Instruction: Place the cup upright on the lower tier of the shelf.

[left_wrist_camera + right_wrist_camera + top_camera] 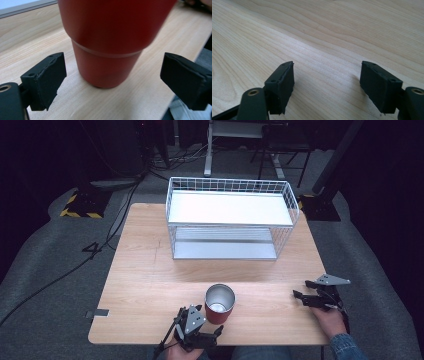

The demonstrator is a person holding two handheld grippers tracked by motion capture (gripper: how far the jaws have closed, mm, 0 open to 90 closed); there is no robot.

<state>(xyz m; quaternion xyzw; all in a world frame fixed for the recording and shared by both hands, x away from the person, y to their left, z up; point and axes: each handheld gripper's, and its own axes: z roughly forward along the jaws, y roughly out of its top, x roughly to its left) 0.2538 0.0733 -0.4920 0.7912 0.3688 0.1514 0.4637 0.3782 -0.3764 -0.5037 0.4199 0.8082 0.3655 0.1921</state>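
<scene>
We see the red tumbler (219, 304) standing upright near the front edge of the wooden table (145, 270), directly ahead of the left gripper (212, 317), whose jaws stand apart on either side of its base without touching it. Between the tumbler and the white wire rack (230, 217) at the back lies a broad band of bare wood. The right gripper (299, 296) sits well apart at the right edge, with bare tabletop ahead of its parted jaws. The rack's wire walls close its sides.
</scene>
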